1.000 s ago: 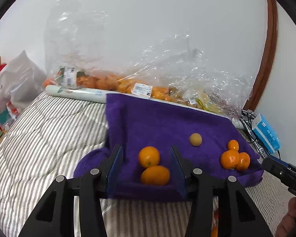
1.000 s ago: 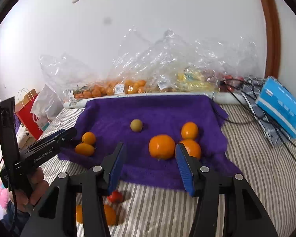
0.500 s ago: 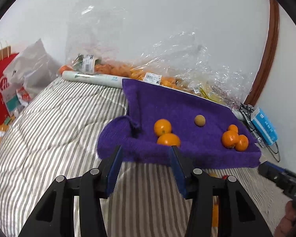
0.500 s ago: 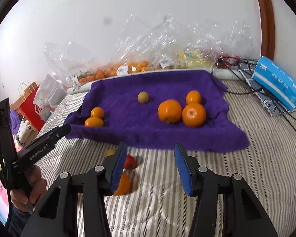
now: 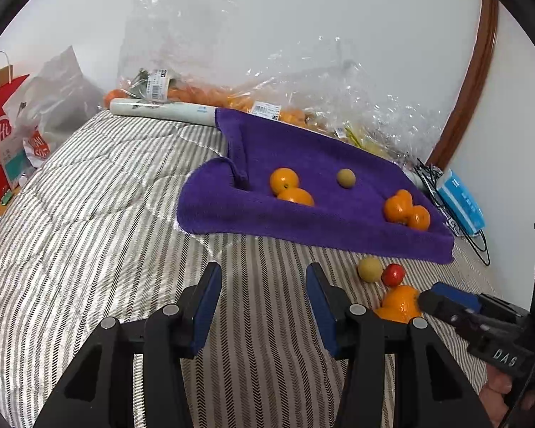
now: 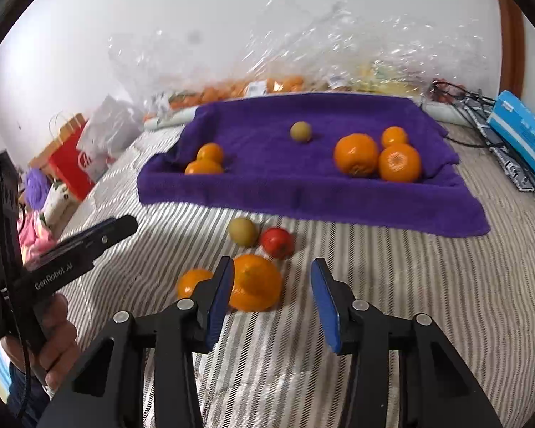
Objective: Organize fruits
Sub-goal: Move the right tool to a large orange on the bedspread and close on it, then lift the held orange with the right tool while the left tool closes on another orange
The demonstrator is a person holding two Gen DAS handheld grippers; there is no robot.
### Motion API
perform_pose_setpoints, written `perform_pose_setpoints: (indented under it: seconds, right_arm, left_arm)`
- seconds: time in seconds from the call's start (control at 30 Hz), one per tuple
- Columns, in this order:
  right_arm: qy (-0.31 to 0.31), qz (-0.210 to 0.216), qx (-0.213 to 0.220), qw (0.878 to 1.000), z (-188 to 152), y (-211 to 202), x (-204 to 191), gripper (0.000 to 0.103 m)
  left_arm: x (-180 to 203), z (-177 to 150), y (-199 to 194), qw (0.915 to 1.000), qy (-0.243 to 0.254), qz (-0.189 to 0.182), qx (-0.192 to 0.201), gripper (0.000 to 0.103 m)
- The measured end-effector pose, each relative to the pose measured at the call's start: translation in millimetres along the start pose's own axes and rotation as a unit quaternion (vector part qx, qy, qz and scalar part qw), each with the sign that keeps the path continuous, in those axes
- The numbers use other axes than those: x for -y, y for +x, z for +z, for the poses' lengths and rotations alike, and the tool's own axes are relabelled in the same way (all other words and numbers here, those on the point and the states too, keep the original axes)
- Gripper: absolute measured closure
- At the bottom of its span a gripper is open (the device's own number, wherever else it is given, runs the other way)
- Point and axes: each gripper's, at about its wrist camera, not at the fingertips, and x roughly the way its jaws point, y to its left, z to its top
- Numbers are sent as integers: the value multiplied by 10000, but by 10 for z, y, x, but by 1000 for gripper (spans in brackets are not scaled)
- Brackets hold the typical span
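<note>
Evidently the sorting is by kind: on the purple towel point(image 6: 339, 199) two small oranges point(image 6: 205, 160) sit touching at the left, three bigger oranges point(image 6: 374, 157) huddle at the right, and one small tan fruit point(image 6: 300, 131) lies alone between them, so each group seems to mark a spot for its sort. Four fruits are not yet sorted and lie close together on the striped bedcover point(image 6: 392, 285) just in front of the towel: a tan fruit point(image 6: 243, 231), a red one point(image 6: 276, 242), a large orange point(image 6: 255, 282) and a smaller orange point(image 6: 192, 282) beside it. The right tongs point(image 6: 271, 303) point down at the large orange, which sits between the blue pads against the left one; the jaws are closing, but the right pad stands clear, so nothing is gripped. The left tongs point(image 5: 264, 306) hover part open and empty over bare bedcover, probably waiting their turn.
</note>
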Motion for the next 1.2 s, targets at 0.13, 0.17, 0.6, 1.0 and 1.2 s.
perform_pose_setpoints:
  seconds: [0.13, 0.17, 0.6, 1.0, 1.2]
  right_arm:
    - [-112, 116, -230, 9996, -52, 90, -104, 61]
    - [-165, 63, -230, 9996, -62, 100, -129, 61]
    - [-333, -225, -261, 9989, -52, 260, -199, 62]
    - [-156, -369, 37, 9992, -58, -82, 159, 62]
    - [-28, -550, 182, 9983, -59, -203, 382, 62]
  left_arm:
    - [1, 1, 6, 10000, -6, -56, -33, 56]
    - [-1, 0, 8, 10000, -14, -73, -40, 56]
    - [5, -3, 41, 9983, -31, -519, -276, 55]
    - [223, -41, -35, 9933, 451, -1033, -266, 55]
    - [417, -79, -60, 9853, 887, -1423, -313, 53]
